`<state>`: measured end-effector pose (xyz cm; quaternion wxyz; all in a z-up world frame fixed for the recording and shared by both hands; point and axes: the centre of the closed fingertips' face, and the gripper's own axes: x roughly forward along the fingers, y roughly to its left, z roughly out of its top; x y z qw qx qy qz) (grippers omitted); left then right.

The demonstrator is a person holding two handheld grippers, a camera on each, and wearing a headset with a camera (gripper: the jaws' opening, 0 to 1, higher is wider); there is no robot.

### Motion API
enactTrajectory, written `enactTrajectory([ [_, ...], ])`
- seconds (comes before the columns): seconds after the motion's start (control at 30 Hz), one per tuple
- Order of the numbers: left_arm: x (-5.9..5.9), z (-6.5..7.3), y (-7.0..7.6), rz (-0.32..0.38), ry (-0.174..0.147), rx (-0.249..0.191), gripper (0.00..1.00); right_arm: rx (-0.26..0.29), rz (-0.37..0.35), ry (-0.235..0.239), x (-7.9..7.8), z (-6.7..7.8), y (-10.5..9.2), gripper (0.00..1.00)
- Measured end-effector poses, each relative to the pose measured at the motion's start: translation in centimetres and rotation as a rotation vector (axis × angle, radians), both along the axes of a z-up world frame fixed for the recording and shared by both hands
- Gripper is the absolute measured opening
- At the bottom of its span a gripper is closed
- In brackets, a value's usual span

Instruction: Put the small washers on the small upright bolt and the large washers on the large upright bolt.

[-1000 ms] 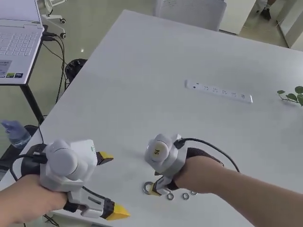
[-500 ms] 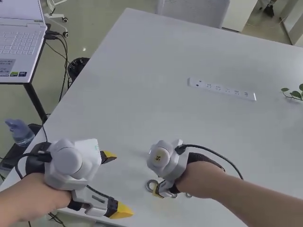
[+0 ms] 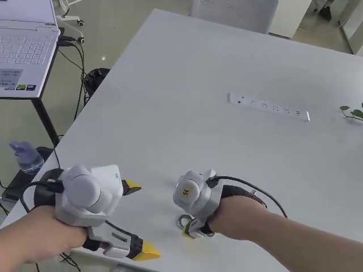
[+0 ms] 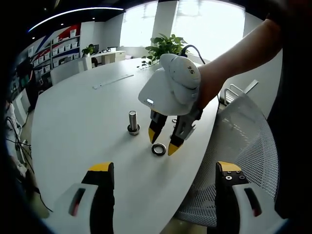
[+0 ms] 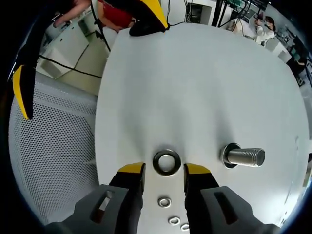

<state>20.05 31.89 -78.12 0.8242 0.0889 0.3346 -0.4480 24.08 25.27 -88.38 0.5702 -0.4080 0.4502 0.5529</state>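
Right gripper view: large washer (image 5: 166,162) lies between open jaws of right gripper (image 5: 165,169).

Lg washer (image 3: 181,220) partly behind right gripper (image 3: 189,229), head view

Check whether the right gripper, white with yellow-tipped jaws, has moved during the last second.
Yes. Against the long white power strip, the right gripper has drawn further away, sinking towards the large silver metal washer on the table.
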Motion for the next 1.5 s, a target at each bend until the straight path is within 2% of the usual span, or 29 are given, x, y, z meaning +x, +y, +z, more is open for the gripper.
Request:
enactTrajectory([
  [0.2, -0.11, -0.09, 0.2, 0.0, 0.001, 0.004, 0.85, -0.001, -0.005, -0.005, 0.11, 0.02, 0.03, 0.32],
  [0.4, -0.11, -0.15, 0.13, 0.001, -0.001, 0.004, 0.86, -0.015, -0.003, -0.036, 0.23, -0.1, -0.03, 0.3],
  [0.7, -0.17, -0.15, 0.26, 0.002, -0.002, 0.005, 0.85, -0.004, -0.038, -0.037, 0.06, 0.03, 0.11, 0.3],
  [0.97, -0.27, -0.24, 0.38, 0.002, 0.002, 0.009, 0.85, 0.005, -0.003, -0.042, -0.26, 0.04, 0.64, 0.25],
  [1.17, -0.07, -0.21, 0.42, 0.002, 0.002, 0.009, 0.83, 0.002, -0.006, -0.038, -0.02, 0.1, 0.56, 0.25],
  [1.5, -0.15, -0.33, 0.41, 0.0, 0.008, 0.011, 0.83, -0.006, 0.064, -0.032, -0.19, 0.09, 0.33, 0.27],
])
